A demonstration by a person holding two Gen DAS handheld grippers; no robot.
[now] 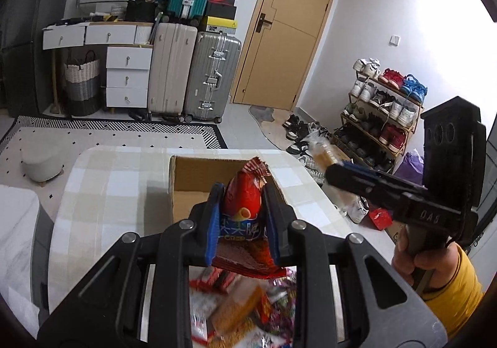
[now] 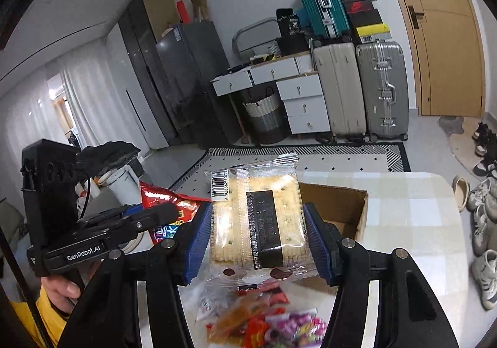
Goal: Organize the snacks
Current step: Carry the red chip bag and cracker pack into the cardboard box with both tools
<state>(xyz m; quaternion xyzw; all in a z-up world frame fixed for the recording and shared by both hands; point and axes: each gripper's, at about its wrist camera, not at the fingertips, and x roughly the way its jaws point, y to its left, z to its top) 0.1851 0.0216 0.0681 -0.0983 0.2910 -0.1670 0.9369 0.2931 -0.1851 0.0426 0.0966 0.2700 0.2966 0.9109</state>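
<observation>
My left gripper (image 1: 242,195) is shut on a red snack bag (image 1: 243,202), held upright above the table. Beyond it sits an open cardboard box (image 1: 192,180) on the checked tablecloth (image 1: 108,192). My right gripper (image 2: 259,214) is shut on a clear packet of crackers (image 2: 264,217) with a barcode at its top left. The cardboard box (image 2: 338,208) lies just behind the packet. A heap of mixed snack packets (image 1: 248,310) lies under both grippers, also in the right wrist view as snack packets (image 2: 267,323). The red snack bag (image 2: 167,208) shows at the left of the right wrist view.
The table (image 2: 413,223) is round-cornered, with shoes (image 2: 484,223) on the floor to its right. A shoe rack (image 1: 382,118), suitcases (image 1: 192,74), white drawers (image 1: 127,74) and a wooden door (image 1: 289,28) stand beyond. A person's hand in a yellow sleeve (image 1: 456,279) holds the right gripper.
</observation>
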